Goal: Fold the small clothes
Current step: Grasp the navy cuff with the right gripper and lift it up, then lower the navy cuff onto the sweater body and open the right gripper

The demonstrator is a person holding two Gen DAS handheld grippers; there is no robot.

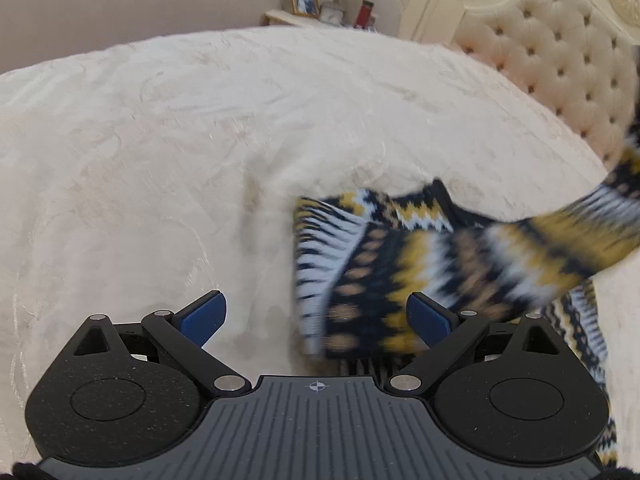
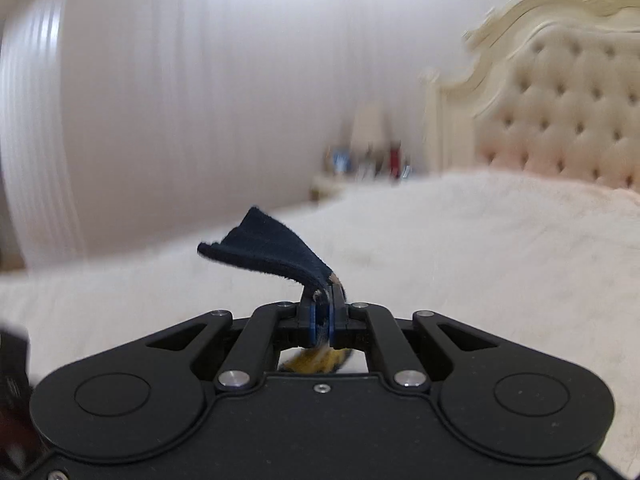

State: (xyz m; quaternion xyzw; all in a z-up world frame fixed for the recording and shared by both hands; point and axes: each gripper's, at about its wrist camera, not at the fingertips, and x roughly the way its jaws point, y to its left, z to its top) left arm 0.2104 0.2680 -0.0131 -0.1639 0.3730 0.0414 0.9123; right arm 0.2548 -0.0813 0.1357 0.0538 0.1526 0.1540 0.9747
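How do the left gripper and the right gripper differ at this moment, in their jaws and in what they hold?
The left gripper has its jaws spread wide, while the right gripper has its jaws closed. The left gripper holds nothing: the patterned sock only lies in front of it on the bedspread. The right gripper pinches the sock, its dark cuff sticking out above the pads. Both have black bodies and blue pads.

No readable text, label or number shows anywhere.

light: soft, even indoor | shadows: faint | blur: motion-smeared patterned cloth (image 1: pixel 420 264), right view | edges: fisheye bend, dark corners
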